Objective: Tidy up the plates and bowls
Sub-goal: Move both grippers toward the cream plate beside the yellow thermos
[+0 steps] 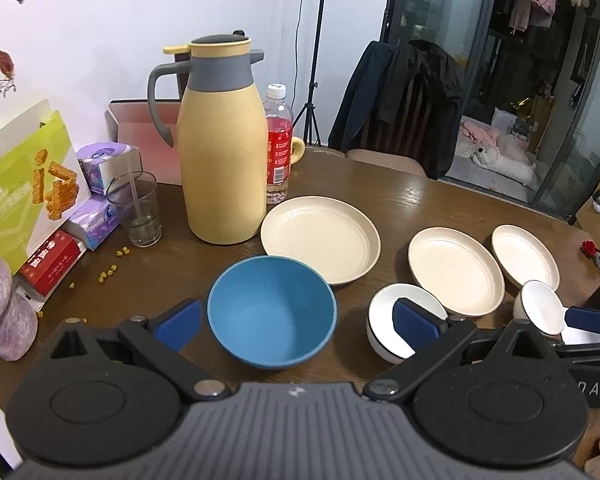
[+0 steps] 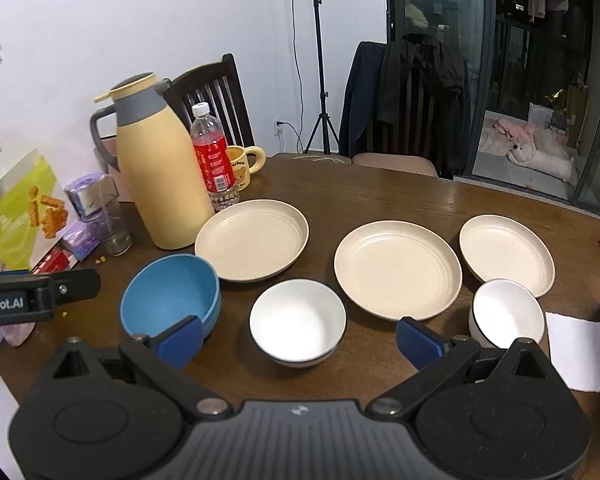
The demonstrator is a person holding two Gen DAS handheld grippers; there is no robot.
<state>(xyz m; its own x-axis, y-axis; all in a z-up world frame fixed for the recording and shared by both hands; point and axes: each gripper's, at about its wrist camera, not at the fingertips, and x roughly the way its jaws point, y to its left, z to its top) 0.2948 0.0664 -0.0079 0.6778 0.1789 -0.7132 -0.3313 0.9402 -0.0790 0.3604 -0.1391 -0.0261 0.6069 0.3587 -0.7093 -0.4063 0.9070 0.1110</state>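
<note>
Nothing was stacked yet: right of the tall yellow thermos jug (image 2: pixel 156 176), the round blue bowl (image 2: pixel 172 296), three cream plates (image 2: pixel 398 268) and two white bowls (image 2: pixel 298 320) lay apart; my left claw (image 1: pixel 296 324) and right claw (image 2: pixel 298 340) gaped wide, empty

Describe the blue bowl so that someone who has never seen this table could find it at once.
Start at the tall yellow thermos jug on the wooden table. In front of it, beside the nearest cream plate, sits the blue bowl. It is the only blue dish; the other bowls are white.
</note>
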